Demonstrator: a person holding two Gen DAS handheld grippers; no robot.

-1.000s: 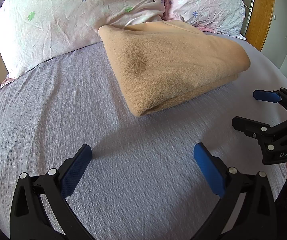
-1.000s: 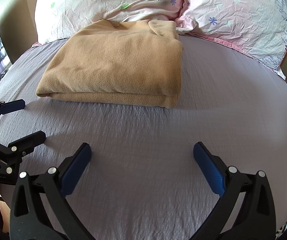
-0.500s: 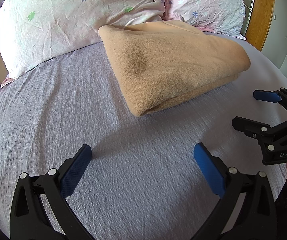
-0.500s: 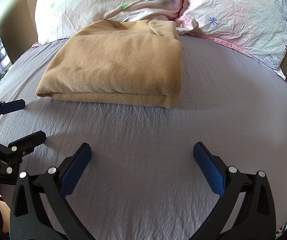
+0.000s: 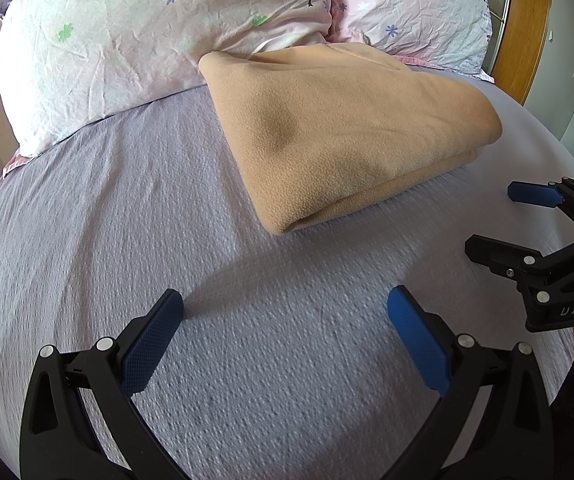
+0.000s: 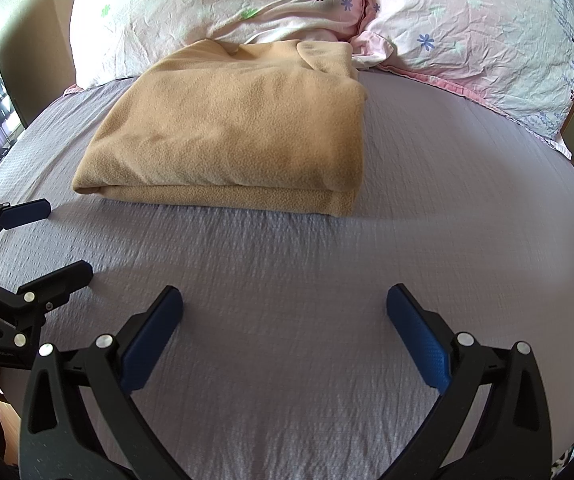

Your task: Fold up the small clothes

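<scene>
With the left gripper (image 5: 285,330) and right gripper (image 6: 285,330) both held wide apart and empty, only the top layer of the folded tan fleece cloth (image 6: 231,128), at upper centre of the frame, might be pinched, and the stack dragged apart.

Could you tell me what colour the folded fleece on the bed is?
Plain tan folded fleece, best seen in the right wrist view.

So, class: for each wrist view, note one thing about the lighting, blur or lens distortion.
Left wrist view: fisheye bends the bed sheet into a dome, its weave smears slightly, and the right side washes out pale. Right wrist view: the left gripper casts a soft shadow on the sheet, the folded tan blanket looks sharp, and dark vignette rings the corners.
</scene>
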